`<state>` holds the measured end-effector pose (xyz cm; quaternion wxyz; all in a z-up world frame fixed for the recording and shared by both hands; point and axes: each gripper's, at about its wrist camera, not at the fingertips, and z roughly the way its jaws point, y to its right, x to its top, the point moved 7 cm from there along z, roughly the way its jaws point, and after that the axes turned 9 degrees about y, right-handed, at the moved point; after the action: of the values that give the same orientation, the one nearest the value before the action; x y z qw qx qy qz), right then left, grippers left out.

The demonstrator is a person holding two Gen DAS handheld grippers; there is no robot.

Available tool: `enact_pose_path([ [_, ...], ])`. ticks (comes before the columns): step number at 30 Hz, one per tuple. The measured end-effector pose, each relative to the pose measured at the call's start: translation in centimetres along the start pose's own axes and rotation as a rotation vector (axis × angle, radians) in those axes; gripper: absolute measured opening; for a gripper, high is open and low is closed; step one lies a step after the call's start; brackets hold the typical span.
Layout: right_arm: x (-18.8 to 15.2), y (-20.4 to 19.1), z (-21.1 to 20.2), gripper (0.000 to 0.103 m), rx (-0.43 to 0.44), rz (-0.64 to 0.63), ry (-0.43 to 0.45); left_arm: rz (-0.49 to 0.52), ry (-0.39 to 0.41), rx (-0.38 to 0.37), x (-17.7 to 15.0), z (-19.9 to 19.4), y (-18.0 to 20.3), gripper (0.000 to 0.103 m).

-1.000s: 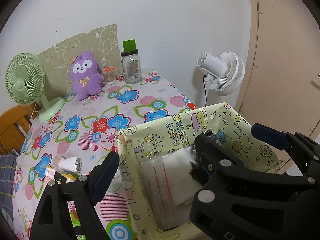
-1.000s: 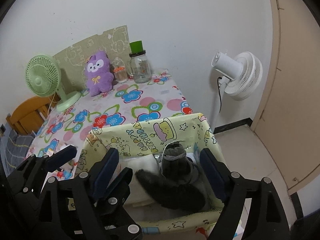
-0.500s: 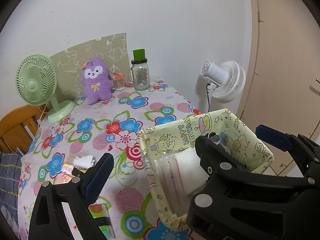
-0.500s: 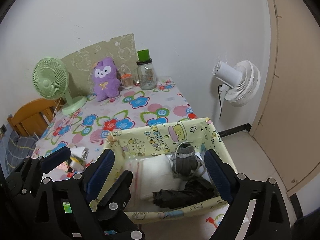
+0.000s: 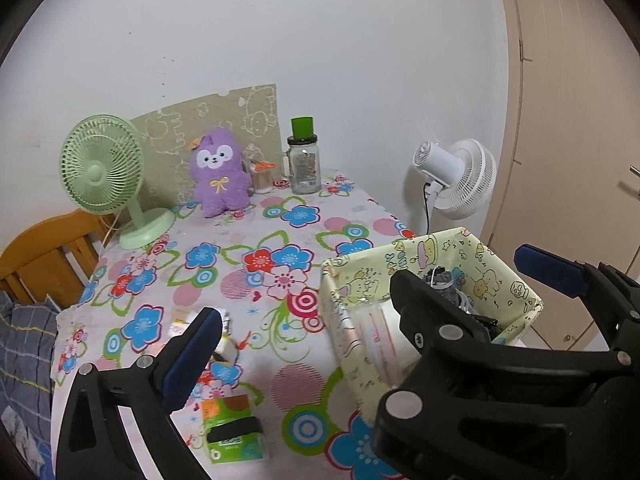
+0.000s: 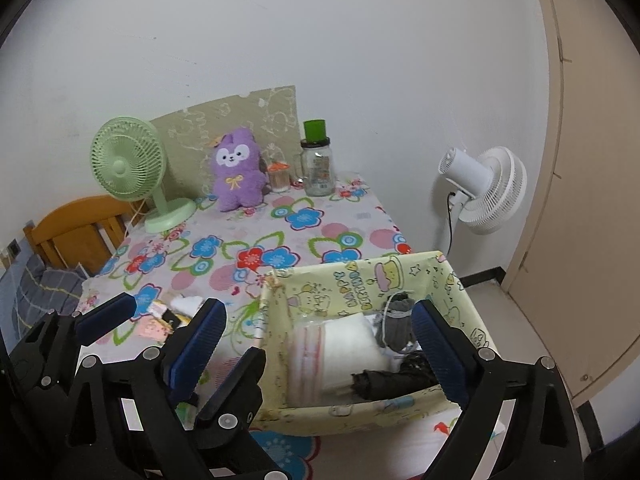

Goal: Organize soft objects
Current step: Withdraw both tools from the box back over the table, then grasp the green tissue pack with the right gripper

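Both hand-held grippers hung above the near edge of the table (image 6: 280,216), whose floral cloth covered the whole top. The left gripper (image 5: 368,304) had just been spreading its jaws and gaped wide with nothing between them; the right gripper (image 6: 320,340) had likewise been opening and gripped nothing. The yellow cartoon-print fabric bin (image 6: 360,280) stood at the table's near right corner. Inside it lay a white folded cloth (image 6: 344,344) on the left, a grey rolled sock (image 6: 398,320) toward the back right, and a black bundle (image 6: 392,380) along the front wall. A purple plush toy (image 5: 218,178) sat upright at the far edge, well apart from the bin.
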<state>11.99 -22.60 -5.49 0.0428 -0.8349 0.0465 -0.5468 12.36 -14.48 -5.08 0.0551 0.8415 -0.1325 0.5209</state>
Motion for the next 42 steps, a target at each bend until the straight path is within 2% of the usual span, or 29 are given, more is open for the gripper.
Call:
enact_pose_path([
  [12,0.1,-4.2,-1.8,0.097,0.025,-0.02,0.028,-0.004,0.033,0.029,-0.4,-3.2,-3.4,0.103],
  [24,-0.9,-8.2,-2.3,0.097,0.05,-0.04,0.036,-0.036,0.043,0.048,-1.8,-4.5,-6.8,0.103],
  [42,-5.5,-12.7,1.4,0.097,0.11,-0.067,-0.043,-0.077,-0.05,0.106,-7.1,-2.3,-11.4,0.103],
])
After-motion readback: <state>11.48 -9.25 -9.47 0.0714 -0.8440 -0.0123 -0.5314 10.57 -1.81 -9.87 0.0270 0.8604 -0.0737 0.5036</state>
